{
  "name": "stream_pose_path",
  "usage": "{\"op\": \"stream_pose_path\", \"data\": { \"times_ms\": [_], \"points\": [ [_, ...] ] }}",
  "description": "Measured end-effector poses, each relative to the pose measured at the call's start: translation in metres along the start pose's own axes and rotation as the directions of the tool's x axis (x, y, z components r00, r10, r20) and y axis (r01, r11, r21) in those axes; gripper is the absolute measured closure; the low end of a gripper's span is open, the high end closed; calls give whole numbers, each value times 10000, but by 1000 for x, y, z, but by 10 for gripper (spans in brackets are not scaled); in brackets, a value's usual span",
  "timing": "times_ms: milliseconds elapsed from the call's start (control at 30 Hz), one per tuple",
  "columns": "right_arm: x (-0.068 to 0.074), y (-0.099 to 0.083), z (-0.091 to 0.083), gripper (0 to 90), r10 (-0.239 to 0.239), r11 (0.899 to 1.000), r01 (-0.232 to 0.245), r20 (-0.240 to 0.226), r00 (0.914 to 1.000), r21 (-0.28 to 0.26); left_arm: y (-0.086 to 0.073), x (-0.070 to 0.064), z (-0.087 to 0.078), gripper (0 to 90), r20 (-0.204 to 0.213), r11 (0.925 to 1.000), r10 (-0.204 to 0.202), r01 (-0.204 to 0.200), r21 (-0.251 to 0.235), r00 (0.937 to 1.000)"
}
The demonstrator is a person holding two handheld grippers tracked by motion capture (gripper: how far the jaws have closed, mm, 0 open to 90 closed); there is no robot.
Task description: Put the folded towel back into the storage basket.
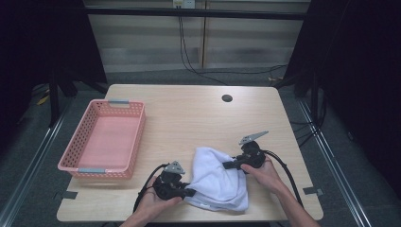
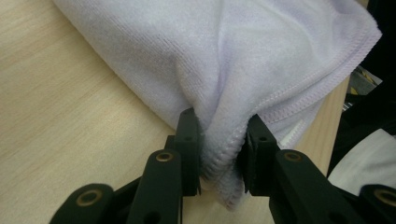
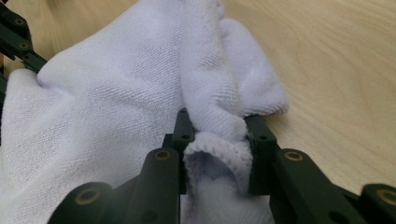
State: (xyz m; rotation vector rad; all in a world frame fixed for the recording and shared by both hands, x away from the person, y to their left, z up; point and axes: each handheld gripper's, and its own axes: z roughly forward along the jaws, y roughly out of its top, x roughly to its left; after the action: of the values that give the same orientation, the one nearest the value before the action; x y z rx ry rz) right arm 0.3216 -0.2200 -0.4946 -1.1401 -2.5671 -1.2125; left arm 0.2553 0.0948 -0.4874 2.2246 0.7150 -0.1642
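Towel (image 1: 216, 179) first: white terry, bunched in a soft heap on the near edge of the wooden table (image 1: 189, 118), right between your two hands. You have it pinched from both sides. Your left gripper (image 1: 188, 192) has its jaws closed narrow on a fold of stitched hem, and in the left gripper view that hem (image 2: 224, 154) sits squeezed between the two black pads with cloth spilling out above. Your right gripper (image 1: 226, 165) is clamped the same way on a thick roll of the pile, and in the right gripper view the rolled edge (image 3: 215, 140) bulges up between the jaws. This cloth looks light, limp and not at all fragile, so I'd judge it will sag and drape the moment you lift, with no shape of its own. It should not slip much; terry grips well, though a bite on loose pile could pull free more easily than a bite on the sewn hem. Corners or hem are your best holds if you want it to hang flat. Over at your left, well apart from the towel, the pink basket (image 1: 75, 156) stands on the table with lattice walls and nothing inside it.
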Motion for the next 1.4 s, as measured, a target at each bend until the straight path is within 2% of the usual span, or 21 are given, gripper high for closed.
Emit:
{"op": "stream_pose_path", "data": {
  "times_ms": [67, 100, 233, 367, 533, 933, 1133, 1267, 1400],
  "points": [
    [3, 3, 0, 712, 47, 10000, -47, 45, 10000, 53, 0, 0, -6, 725, 2, 10000, -6, 6, -33, 10000],
    [3, 5, 0, 714, 16, 10000, -16, 52, 10000, 38, 1, 0, -9, 725, -24, 9998, -52, 51, -198, 10000],
    [6, 12, -1, 718, 56, 9998, -58, -64, 10000, -210, 1, 5, -21, 725, 66, 9987, -181, 184, -484, 9998],
    [7, 21, -5, 720, 135, 9983, -153, -318, 9994, -568, 7, 6, -36, 726, -61, 9958, -87, 81, -911, 9999],
    [8, 31, -12, 721, 142, 9946, -185, -431, 9990, -1022, 16, 11, -51, 726, -251, 9925, 36, -66, -1219, 9997],
    [18, 79, -22, 721, -296, 9914, 252, -323, 9990, -1281, 31, 18, -83, 728, -307, 9827, -172, 113, -1848, 9994],
    [22, 100, -24, 722, -533, 9877, 477, -338, 9980, -1487, 38, 23, -96, 728, -632, 9812, -97, -27, -1929, 9980],
    [21, 111, -21, 722, -573, 9865, 488, -504, 9971, -1561, 41, 25, -104, 728, -842, 9814, -53, -110, -1915, 9964],
    [21, 122, -16, 722, -665, 9861, 586, -463, 9967, -1556, 43, 29, -111, 728, -1081, 9818, -81, -126, -1896, 9941]
  ]
}}
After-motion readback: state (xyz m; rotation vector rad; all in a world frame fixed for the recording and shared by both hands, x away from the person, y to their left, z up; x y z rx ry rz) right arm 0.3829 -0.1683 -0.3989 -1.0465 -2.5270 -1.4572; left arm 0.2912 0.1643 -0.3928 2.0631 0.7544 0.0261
